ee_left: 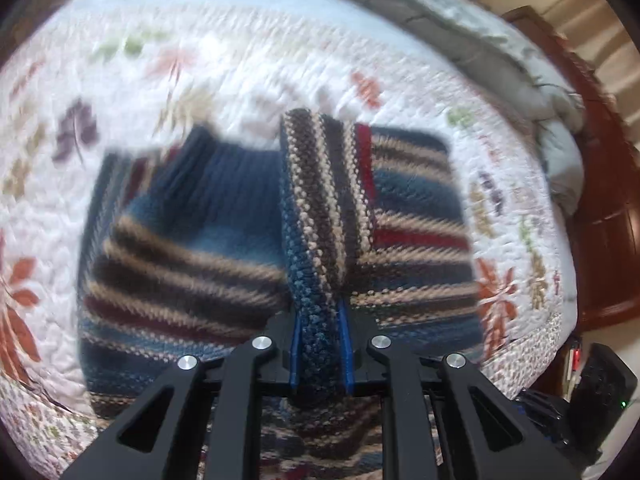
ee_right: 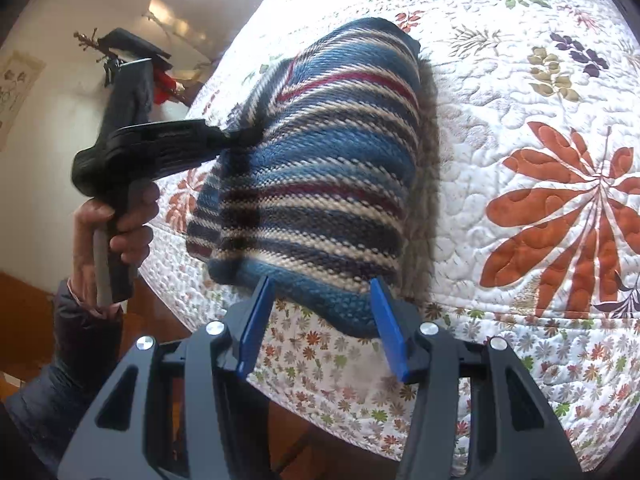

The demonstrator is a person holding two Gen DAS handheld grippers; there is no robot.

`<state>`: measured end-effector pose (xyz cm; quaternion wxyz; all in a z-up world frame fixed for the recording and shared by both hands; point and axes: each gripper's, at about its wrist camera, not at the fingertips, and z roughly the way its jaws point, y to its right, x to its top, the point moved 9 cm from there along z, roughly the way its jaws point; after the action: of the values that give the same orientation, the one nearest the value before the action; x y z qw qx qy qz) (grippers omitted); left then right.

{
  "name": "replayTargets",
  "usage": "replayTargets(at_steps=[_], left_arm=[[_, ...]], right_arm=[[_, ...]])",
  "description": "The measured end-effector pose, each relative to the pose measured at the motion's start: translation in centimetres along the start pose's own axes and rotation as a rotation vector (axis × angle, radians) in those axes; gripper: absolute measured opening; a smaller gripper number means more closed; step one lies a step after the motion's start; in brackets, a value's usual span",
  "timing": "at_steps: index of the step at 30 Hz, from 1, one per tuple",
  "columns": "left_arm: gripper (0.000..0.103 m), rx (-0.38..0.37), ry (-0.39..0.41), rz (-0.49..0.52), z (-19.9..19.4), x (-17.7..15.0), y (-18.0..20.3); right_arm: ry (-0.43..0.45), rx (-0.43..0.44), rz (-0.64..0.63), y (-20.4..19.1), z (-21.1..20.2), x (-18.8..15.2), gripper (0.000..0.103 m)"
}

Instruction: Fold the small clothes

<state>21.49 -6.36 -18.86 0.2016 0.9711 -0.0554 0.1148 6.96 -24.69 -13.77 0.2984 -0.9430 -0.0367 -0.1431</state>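
A small striped knit sweater (ee_left: 208,248) in blue, tan, brown and red lies on the quilted bed. My left gripper (ee_left: 320,320) is shut on a raised fold of the sweater, which stands up between its blue pads. In the right wrist view the sweater (ee_right: 320,168) is lifted and draped, with the left gripper (ee_right: 236,136) clamped on its left edge, held by a hand. My right gripper (ee_right: 322,292) is open, its blue fingers (ee_right: 256,324) either side of the sweater's near blue edge, not closed on it.
The white floral quilt (ee_right: 520,120) covers the bed; its edge drops to a wooden floor (ee_right: 24,320) at the near left. A grey rumpled duvet (ee_left: 500,52) and dark wooden headboard (ee_left: 608,216) lie beyond the sweater. Dark objects (ee_left: 600,392) sit by the bed.
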Motion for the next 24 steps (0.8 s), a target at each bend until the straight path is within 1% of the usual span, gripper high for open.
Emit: replayTargets(at_steps=[2,5,7,9,11,12,13,14,17,21,24], left_arm=[[0.018,-0.016,-0.018,-0.018,1.5,-0.4,-0.6],[0.019,-0.005,-0.003,0.006,1.7,-0.5,0.1],[0.026,0.013,0.001,0.034,1.2,-0.6,0.6],[0.043,0.046,0.03,0.053,0.1,-0.8,0.9],[0.052,0.093,0.067,0.083,-1.3,-1.1,0.9],[0.059,0.109,0.074,0.093,-1.7,-1.2,0.8],[0.062,0.127,0.079,0.108,-2.2,-1.7,0.9],[0.068,0.127,0.075,0.114,-2.4,-2.1,0.9],[0.069,0.078,0.027,0.113,-2.1,-3.9,1.2],[0.069,0.074,-0.016,0.098,-0.5,-5.2,0.7],[0.069,0.013,-0.055,0.061,0.5,-5.8,0.6]], right_arm=[[-0.011,-0.024,0.007,0.5,1.0,0.2,0.051],[-0.02,-0.069,0.014,1.0,1.9,0.0,0.05],[-0.027,-0.078,0.022,1.3,2.2,-0.1,0.05],[-0.025,-0.08,0.022,1.3,2.1,-0.2,0.05],[-0.015,-0.076,0.015,1.2,1.8,-0.1,0.05],[-0.011,-0.073,0.015,1.1,1.5,-0.1,0.05],[-0.006,-0.063,0.018,1.0,1.2,-0.1,0.05],[-0.003,-0.057,0.019,1.0,1.1,-0.1,0.05],[0.008,-0.049,0.007,0.6,0.5,-0.2,0.05],[0.018,-0.061,-0.025,-0.1,-0.2,-0.4,0.05],[0.023,-0.065,-0.04,-0.3,-0.4,-0.7,0.05]])
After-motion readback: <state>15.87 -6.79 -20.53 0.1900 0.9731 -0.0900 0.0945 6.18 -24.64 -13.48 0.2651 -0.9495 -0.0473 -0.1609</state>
